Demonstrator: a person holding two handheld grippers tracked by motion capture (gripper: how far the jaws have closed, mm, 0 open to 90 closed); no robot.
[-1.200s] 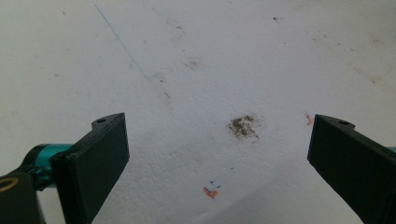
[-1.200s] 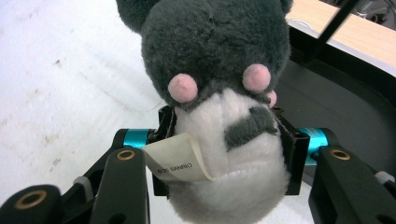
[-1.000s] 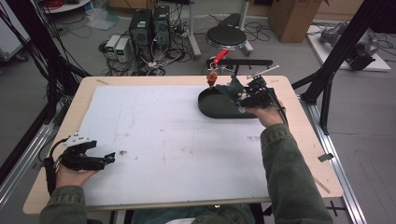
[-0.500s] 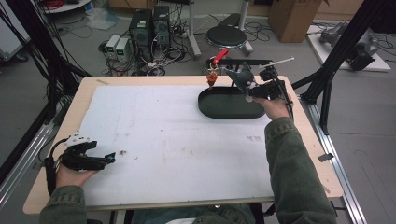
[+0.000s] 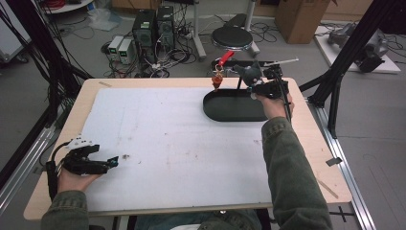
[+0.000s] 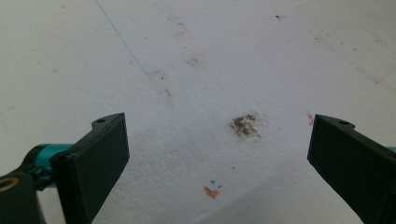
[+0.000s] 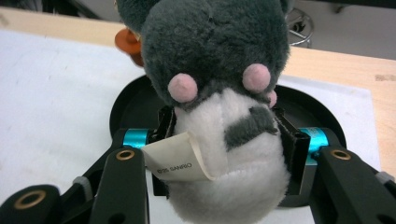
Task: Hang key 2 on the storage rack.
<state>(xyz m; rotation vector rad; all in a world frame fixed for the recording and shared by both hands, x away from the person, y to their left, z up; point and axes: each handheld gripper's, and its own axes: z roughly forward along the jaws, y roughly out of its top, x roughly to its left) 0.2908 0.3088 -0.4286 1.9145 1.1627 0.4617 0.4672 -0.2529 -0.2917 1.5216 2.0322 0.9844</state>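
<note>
A grey and white plush toy [image 7: 219,70] with pink paws and a paper tag is clamped between the jaws of my right gripper [image 7: 226,149], which is shut on its white belly. In the high view the right gripper [image 5: 258,81] holds the plush toy [image 5: 250,73] just over the far rim of a black oval tray [image 5: 225,112]. The tray [image 7: 128,114] lies under and behind the toy. My left gripper [image 5: 111,162] rests at the near left of the white mat [image 5: 167,139]. It stands open [image 6: 219,158] with only stained mat between its fingers.
A red-handled clamp with an orange piece [image 5: 218,79] stands at the table's far edge, just left of the toy; the orange piece [image 7: 127,42] is close behind it. Black frame posts [image 5: 335,96] rise at the right. A stool [image 5: 232,36] and computers [image 5: 153,26] sit on the floor beyond.
My right gripper has risen a little with the plush toy, from over the tray's middle toward its far rim. The left gripper has stayed put.
</note>
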